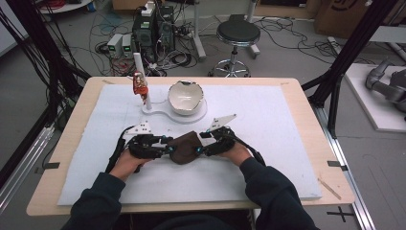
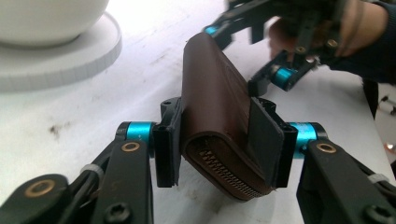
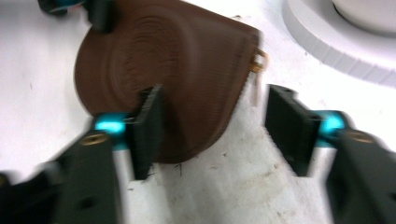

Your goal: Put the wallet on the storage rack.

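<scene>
A brown leather pouch (image 1: 186,146) sits on the white foam mat (image 1: 268,158) that covers the wooden bench (image 1: 306,103), near the person's edge and between the two grippers. The left gripper (image 1: 165,149) comes in from the left side in the high view, and its pads are clamped on the pouch's near end. In the left gripper view the pouch (image 2: 219,121) stands on edge between the two black pads, zipper side facing the camera, with both pads pressed flat against its leather sides.

The right gripper (image 1: 202,149) reaches in from the other side. Its jaws stand apart: in the right gripper view one pad (image 3: 145,128) lies in front of the pouch's (image 3: 177,70) rounded leather face, while the other pad (image 3: 289,126) stands clear of it over the bare mat, so nothing is pinched. A small brass zipper pull (image 3: 258,60) pokes out at the pouch's edge.

Farther back on the mat stands a white holder base (image 1: 165,113) carrying a white bowl (image 1: 186,97) with a gold rim. A white post (image 1: 141,79) rises from the same base beside the bowl, with a small red-and-gold ornament (image 1: 139,84) hanging on it. Both are well apart from the pouch.
</scene>
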